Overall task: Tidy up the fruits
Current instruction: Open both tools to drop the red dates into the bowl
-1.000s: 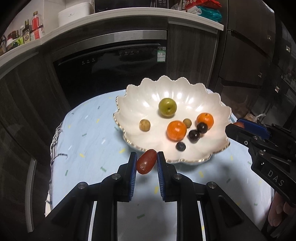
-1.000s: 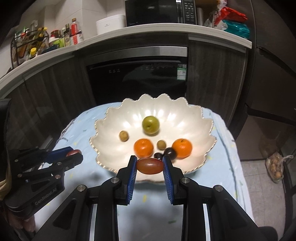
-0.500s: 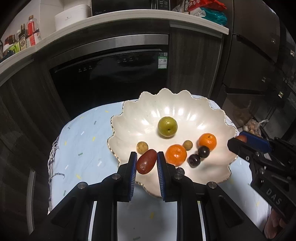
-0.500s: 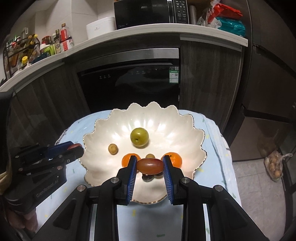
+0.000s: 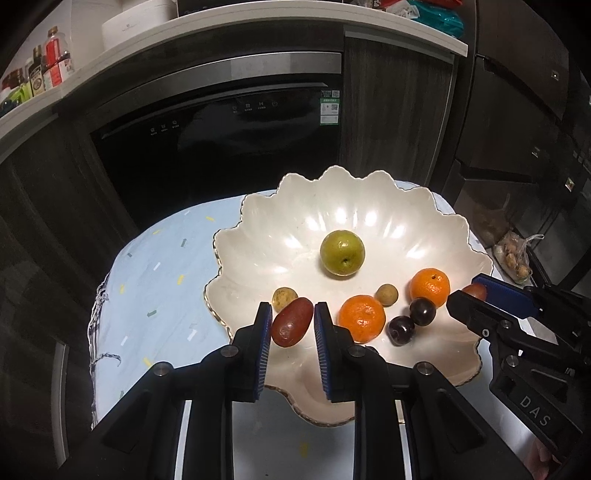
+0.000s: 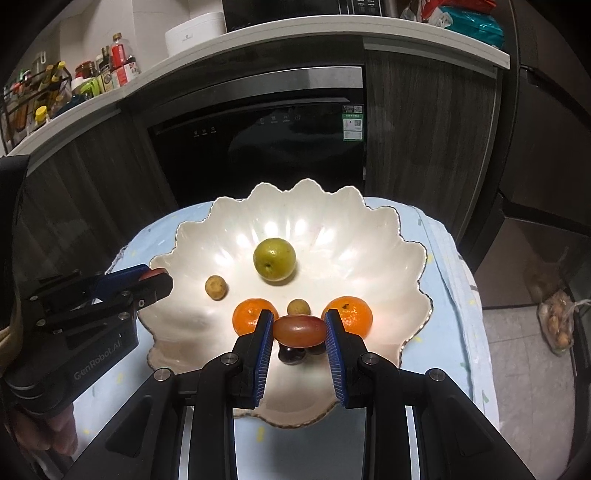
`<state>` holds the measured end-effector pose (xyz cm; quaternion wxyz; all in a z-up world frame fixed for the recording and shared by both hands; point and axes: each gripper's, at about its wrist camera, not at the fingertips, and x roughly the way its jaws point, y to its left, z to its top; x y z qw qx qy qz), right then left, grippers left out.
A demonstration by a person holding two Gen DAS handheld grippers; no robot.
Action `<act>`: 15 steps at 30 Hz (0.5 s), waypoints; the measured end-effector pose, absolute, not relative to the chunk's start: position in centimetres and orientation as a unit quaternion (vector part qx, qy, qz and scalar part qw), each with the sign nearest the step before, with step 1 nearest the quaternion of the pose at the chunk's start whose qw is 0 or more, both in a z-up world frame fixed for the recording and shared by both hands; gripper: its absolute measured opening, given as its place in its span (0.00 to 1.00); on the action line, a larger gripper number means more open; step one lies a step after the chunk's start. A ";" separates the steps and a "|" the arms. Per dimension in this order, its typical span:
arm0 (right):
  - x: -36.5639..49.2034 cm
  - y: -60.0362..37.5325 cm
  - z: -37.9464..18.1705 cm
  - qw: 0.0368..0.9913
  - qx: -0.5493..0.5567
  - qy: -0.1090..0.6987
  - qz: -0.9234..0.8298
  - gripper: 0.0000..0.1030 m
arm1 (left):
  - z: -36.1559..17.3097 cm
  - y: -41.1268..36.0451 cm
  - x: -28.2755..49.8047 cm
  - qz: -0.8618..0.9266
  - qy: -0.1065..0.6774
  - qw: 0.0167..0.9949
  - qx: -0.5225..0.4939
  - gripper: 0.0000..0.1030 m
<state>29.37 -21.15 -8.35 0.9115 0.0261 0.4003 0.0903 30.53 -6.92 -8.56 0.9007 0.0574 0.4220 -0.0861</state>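
- The left gripper is clenched on a reddish oval fruit, which stands tilted between the blue pads above the near left part of the bowl.
- The right gripper grips a second red oval fruit, held crosswise between its blue pads over the near middle of the bowl.
- The bowl is white, with a scalloped, gold-edged rim, and sits on a pale blue tablecloth with small coloured flecks.
- In the bowl, a green round fruit lies near the centre, apart from the rest.
- Two oranges lie nearer: one just right of the left gripper's pads, the other further right.
- A small tan fruit sits between the two oranges; another tan fruit lies just behind the left gripper's fruit.
- Two dark plums touch each other to the right of the nearer orange.
- Beyond the table stands a black oven under a white counter, with bottles at its far left.
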 end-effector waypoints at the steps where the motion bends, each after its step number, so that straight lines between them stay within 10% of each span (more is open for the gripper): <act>1: 29.4 -21.1 -8.3 0.911 0.027 0.400 0.093 0.29 | -8.5 -6.9 30.5 -0.086 0.422 0.901 0.057 0.38; 4: 29.6 -20.9 -8.4 0.910 0.021 0.403 0.097 0.31 | -8.3 -6.6 30.3 -0.076 0.413 0.906 0.057 0.57; 8: 29.5 -21.1 -8.2 0.914 0.022 0.396 0.086 0.61 | -8.1 -6.3 30.3 -0.072 0.412 0.906 0.058 0.66; 15: 29.5 -21.5 -7.8 0.916 0.020 0.394 0.067 0.71 | -7.4 -5.7 29.8 -0.058 0.403 0.912 0.054 0.85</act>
